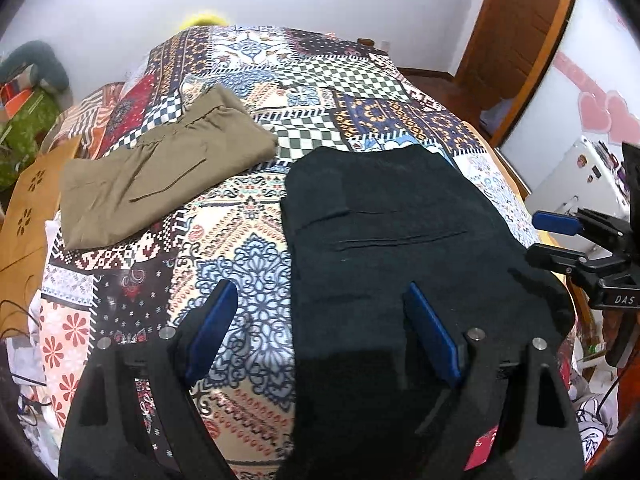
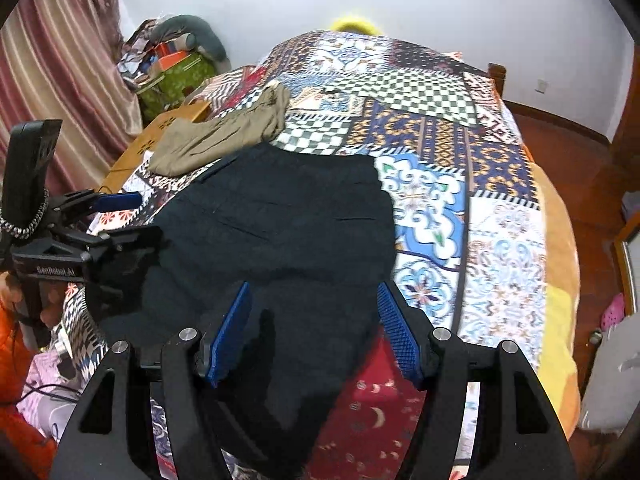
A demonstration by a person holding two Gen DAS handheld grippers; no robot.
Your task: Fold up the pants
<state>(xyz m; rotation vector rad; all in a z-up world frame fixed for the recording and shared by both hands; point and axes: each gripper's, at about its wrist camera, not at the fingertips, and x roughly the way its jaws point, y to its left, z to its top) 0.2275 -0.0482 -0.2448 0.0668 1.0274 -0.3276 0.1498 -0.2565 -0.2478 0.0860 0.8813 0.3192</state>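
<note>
**Both grippers poised over the black pants, near edge not yet taken**

Far left on the bed (image 1: 256,208), folded khaki pants (image 1: 160,176) lie apart from the work and need no attention. Just right of them the black pants (image 1: 400,240) are spread flat on the patchwork cover, the pocket side up, running from mid-bed to the near edge.

The left gripper (image 1: 320,304) hangs with jaws wide and nothing between the pads; it straddles the left border of the black cloth, one finger over the cover, the other over the pants. To grip well, I judge it should come down on that border near the close end and pinch through all layers, not only the top one.

The right gripper (image 2: 314,304) stands about half open, also empty, over the near right part of the pants. It should take the matching right border level with the left, so the cloth lifts evenly and folds away without a skewed crease.
</note>
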